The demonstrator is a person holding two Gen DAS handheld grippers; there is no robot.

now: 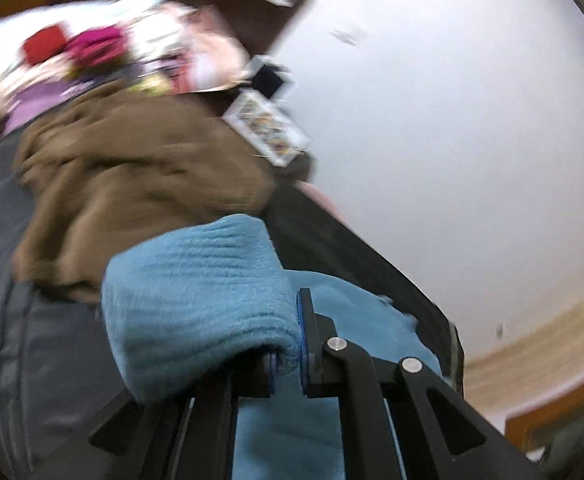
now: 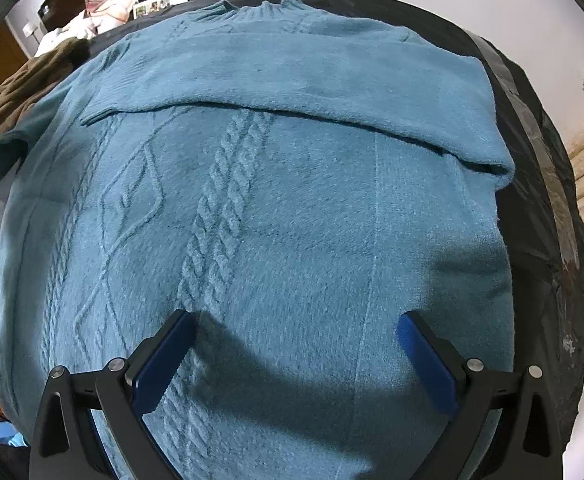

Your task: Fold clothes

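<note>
Right wrist view: blue sweater point(image 2: 251, 208) lies flat, front up, on a dark table point(image 2: 532, 200), collar at the far end. One sleeve point(image 2: 292, 76) is already folded across the chest, cuff end toward the left, its fold edge at the right side. Right gripper point(image 2: 296, 356) hovers over the lower body of the sweater, jaws spread wide, holding nothing.

Left wrist view, motion-blurred: left gripper point(image 1: 285, 354) has its jaws pinched tight on a ribbed blue cuff or hem point(image 1: 195, 300) of the same sweater, lifted off the table. Which end it is I cannot tell for sure; judged from the other view, likely the second sleeve, which trails off the left side there.

Progress, as a judgement: early to middle. One sleeve in, second sleeve in hand, body folds not yet done.

Edges and room: the sweater fills most of the tabletop; its right side sits near the table edge, with only a thin dark margin. A brown garment point(image 1: 131, 184) is heaped just beside the sweater's left shoulder, so the left side is crowded. Clutter point(image 1: 91, 52) lies beyond it. Room above the sweater looks open.
</note>
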